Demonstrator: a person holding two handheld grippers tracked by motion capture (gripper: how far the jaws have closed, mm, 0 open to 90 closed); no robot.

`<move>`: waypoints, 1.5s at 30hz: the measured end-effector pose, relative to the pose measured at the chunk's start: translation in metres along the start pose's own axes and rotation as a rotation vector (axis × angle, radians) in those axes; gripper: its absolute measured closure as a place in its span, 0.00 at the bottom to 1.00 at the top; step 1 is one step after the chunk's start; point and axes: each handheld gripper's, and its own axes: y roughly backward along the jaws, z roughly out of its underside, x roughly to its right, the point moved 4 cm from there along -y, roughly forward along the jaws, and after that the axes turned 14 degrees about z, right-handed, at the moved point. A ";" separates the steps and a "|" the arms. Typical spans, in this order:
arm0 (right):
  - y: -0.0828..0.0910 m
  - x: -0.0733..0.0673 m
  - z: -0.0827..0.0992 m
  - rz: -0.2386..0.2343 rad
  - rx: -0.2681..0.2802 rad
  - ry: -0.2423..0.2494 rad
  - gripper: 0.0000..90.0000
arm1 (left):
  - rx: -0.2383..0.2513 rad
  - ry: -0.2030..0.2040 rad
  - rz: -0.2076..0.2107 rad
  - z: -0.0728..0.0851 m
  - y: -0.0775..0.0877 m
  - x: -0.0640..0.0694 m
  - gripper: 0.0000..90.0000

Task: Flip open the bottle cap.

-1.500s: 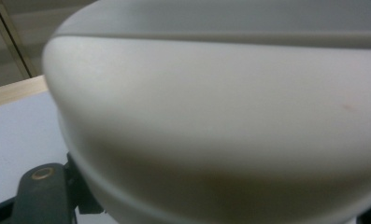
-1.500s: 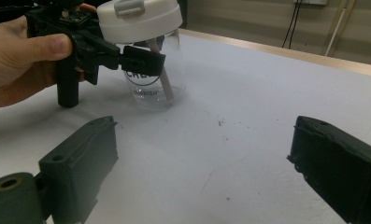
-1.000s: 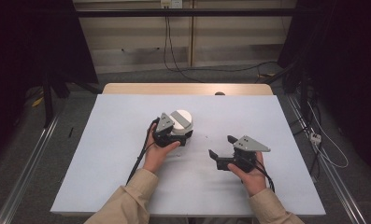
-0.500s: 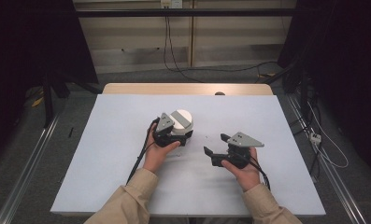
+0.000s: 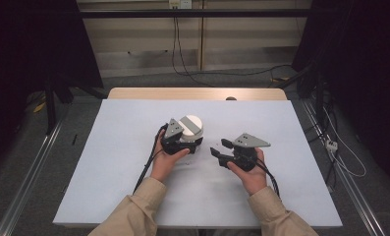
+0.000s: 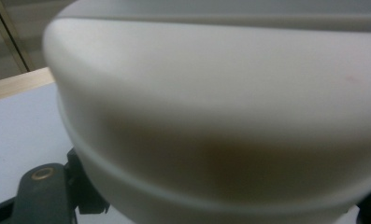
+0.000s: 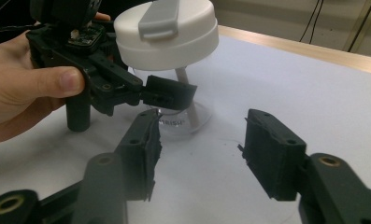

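A clear tumbler with a white lid (image 5: 191, 126) stands on the white table sheet (image 5: 124, 147), just left of centre. My left gripper (image 5: 188, 142) is shut on its clear body below the lid. In the right gripper view, one black pad (image 7: 168, 95) presses the clear wall, and a grey flap lies on the lid (image 7: 174, 28). In the left gripper view the lid (image 6: 220, 107) is very close. My right gripper (image 5: 220, 147) hovers to the tumbler's right, pointing at it. Its jaws have just been closing, and the right gripper (image 7: 202, 149) stands open with nothing between them.
The table's wooden far edge (image 5: 197, 93) runs behind the sheet. Cables trail from both grippers toward the person. Metal rails (image 5: 35, 162) flank the table on the floor, and dark stands rise at both sides.
My right gripper has moved left toward the tumbler and its jaws have narrowed. The left gripper and tumbler have stayed put.
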 end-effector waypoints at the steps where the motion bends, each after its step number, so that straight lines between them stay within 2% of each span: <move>1: -0.001 0.000 -0.001 0.005 0.000 0.006 0.56 | 0.000 0.000 0.001 0.000 0.000 0.000 0.21; 9: -0.006 -0.003 -0.007 -0.012 -0.015 0.023 0.70 | -0.003 0.005 0.004 0.000 0.000 0.000 0.21; 18: -0.014 -0.010 -0.015 -0.037 -0.024 0.032 0.94 | -0.007 0.001 0.004 0.000 -0.001 0.000 0.21; 21: -0.017 -0.013 -0.018 -0.045 -0.025 0.041 0.99 | -0.002 0.007 0.005 0.000 -0.001 0.000 0.21; 35: -0.029 -0.026 -0.029 -0.054 -0.021 0.061 1.00 | -0.009 -0.002 0.005 0.000 -0.001 0.000 0.21; 45: -0.029 -0.030 -0.038 -0.060 -0.003 0.057 1.00 | -0.009 0.004 0.006 0.000 -0.001 0.000 0.21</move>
